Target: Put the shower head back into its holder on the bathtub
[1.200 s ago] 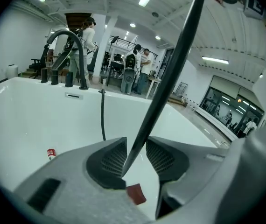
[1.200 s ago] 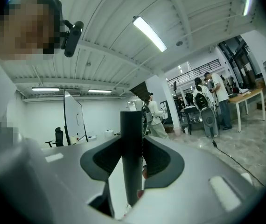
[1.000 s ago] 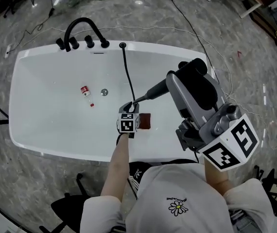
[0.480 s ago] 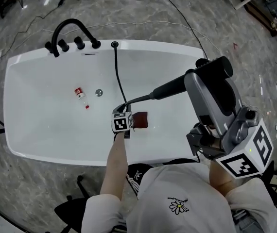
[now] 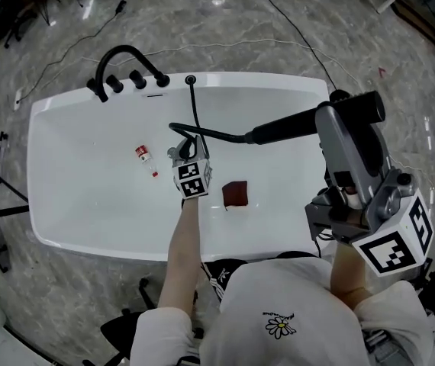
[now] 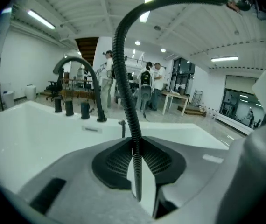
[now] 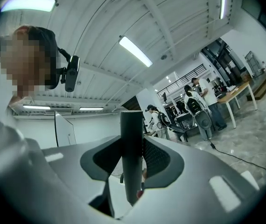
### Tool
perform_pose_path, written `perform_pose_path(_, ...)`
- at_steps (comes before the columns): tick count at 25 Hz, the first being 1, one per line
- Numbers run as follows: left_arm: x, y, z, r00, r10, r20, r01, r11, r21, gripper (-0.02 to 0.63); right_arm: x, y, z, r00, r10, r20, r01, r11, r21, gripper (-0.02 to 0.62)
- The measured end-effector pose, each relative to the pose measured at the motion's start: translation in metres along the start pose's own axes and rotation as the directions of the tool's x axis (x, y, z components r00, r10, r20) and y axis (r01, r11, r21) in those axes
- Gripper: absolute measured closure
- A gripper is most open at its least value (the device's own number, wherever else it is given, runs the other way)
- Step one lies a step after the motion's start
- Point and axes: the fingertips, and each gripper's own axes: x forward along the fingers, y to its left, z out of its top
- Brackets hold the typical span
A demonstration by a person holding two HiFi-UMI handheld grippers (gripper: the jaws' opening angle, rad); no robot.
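the step in hand looked like the carry towards the holder (image 5: 191,79), a small black socket on the far rim of the bathtub (image 5: 263,78), just right of the faucet (image 5: 126,65). the shower head (image 5: 282,129) hung in the air over the right half of the tub, well apart from that socket. the right gripper (image 5: 338,117) was clamped on its dark handle, which stood squarely between the pads in the right gripper view. the left gripper (image 5: 183,149) sat over the middle of the tub with its jaws closing on the ribbed hose (image 5: 196,109). the pads already pressed on the hose where it rose and arched away in the left gripper view. a small red-capped bottle (image 5: 145,157) and a dark red square (image 5: 235,193) lay on the tub floor, clear of both grippers. next, judging from this, the right gripper would have to swing the handle across to the socket and point its hose end downward. the left one would have to keep the looped hose from snagging.
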Motion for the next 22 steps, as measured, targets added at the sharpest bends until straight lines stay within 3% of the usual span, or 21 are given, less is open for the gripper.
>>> perform_pose_path(4,-0.014,0.006,0.081,0.985,0.013,0.169,-0.018,1.0,0.026,0.543,-0.018,-0.009,0.018,0.997,-0.065,0.036,0.066,0.996,-0.052,0.454)
perform_pose_path(8,-0.041,0.01,0.161,0.952,0.019,0.305,-0.052,0.994,0.1,0.544,-0.035,-0.013,0.03,0.989,-0.126,0.073,0.134,0.984,-0.12,0.454)
perform_pose_path(11,-0.064,-0.002,0.23,0.904,0.002,0.427,-0.076,0.985,0.157,0.545,-0.05,-0.008,0.042,0.986,-0.126,0.107,0.142,0.979,-0.149,0.454)
perform_pose_path(15,-0.096,-0.027,0.321,0.816,-0.055,0.576,-0.103,0.966,0.239,0.545,-0.067,-0.004,0.054,0.983,-0.097,0.155,0.116,0.986,-0.117,0.454)
perform_pose_path(17,-0.108,-0.044,0.36,0.777,-0.104,0.621,-0.112,0.948,0.298,0.545,-0.074,-0.005,0.058,0.98,-0.086,0.177,0.104,0.99,-0.094,0.454)
perform_pose_path(22,-0.121,-0.08,0.435,0.706,-0.201,0.679,-0.165,0.886,0.434,0.545,-0.079,-0.009,0.066,0.974,-0.064,0.217,0.082,0.994,-0.075,0.454)
